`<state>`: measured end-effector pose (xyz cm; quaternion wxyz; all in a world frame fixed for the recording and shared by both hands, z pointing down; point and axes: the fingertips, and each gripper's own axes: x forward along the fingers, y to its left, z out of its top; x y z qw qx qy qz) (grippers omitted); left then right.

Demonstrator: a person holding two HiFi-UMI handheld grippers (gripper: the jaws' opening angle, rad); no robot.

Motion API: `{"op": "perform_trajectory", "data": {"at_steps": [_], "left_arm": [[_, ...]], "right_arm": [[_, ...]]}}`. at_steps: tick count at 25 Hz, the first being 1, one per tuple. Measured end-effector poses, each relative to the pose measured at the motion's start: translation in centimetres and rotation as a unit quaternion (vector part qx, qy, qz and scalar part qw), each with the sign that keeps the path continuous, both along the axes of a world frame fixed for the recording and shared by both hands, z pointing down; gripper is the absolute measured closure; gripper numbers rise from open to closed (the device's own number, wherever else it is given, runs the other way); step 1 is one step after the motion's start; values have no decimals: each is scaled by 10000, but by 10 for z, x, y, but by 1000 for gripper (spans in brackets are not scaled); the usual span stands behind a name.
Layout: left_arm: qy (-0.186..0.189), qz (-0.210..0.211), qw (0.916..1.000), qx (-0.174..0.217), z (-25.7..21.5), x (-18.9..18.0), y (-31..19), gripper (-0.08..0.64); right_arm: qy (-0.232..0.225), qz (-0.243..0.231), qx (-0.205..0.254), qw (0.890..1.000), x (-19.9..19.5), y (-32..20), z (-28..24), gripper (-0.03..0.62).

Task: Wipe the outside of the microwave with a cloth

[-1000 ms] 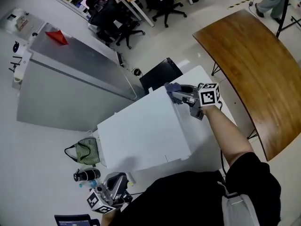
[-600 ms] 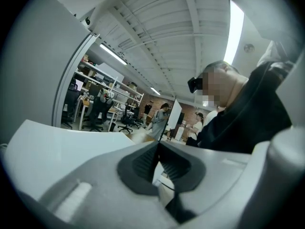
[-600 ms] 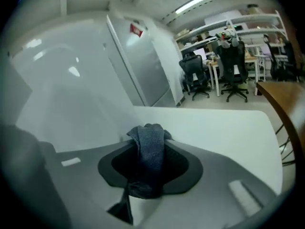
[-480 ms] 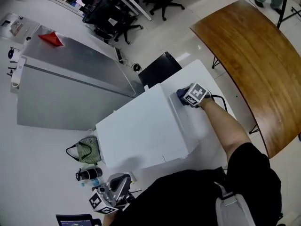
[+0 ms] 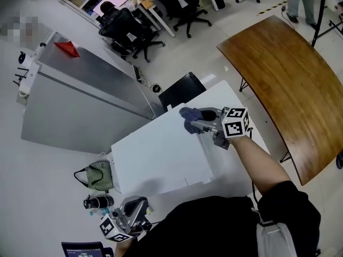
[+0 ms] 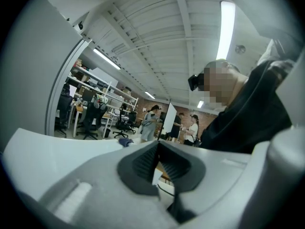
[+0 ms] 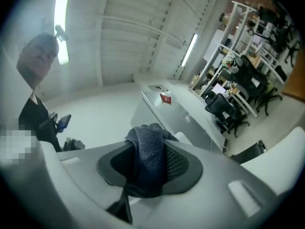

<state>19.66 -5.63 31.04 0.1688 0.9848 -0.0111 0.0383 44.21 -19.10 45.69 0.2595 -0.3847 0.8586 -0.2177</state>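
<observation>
The microwave is a white box seen from above in the head view, standing on a white table. My right gripper is over the far right edge of its top, shut on a dark blue cloth. In the right gripper view the cloth is bunched between the pads of the right gripper and sticks out past them. My left gripper hangs low at the front left, away from the microwave. In its own view the left gripper is shut with nothing in it.
A black case stands behind the microwave. A curved wooden table is to the right. A grey metal cabinet with a red item on it lies to the left. A green bag and a dark bottle sit on the floor.
Half a second ago my right gripper was down on the microwave's right side with the cloth. It has since come back up and moved left to the top's far right edge.
</observation>
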Motion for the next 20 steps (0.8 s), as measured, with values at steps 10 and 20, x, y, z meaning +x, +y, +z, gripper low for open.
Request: {"op": "perform_trajectory", "data": {"at_steps": [10,20], "left_arm": [[-349,-128,9984,-431,35,-7,3,557],[-135,-154,9996,-208,20,-11,14,557]], "right_arm": [[1754,178,-2144,9607,18,-11,205,471],[1889,238,-1957,9620,15,13,157,460]]}}
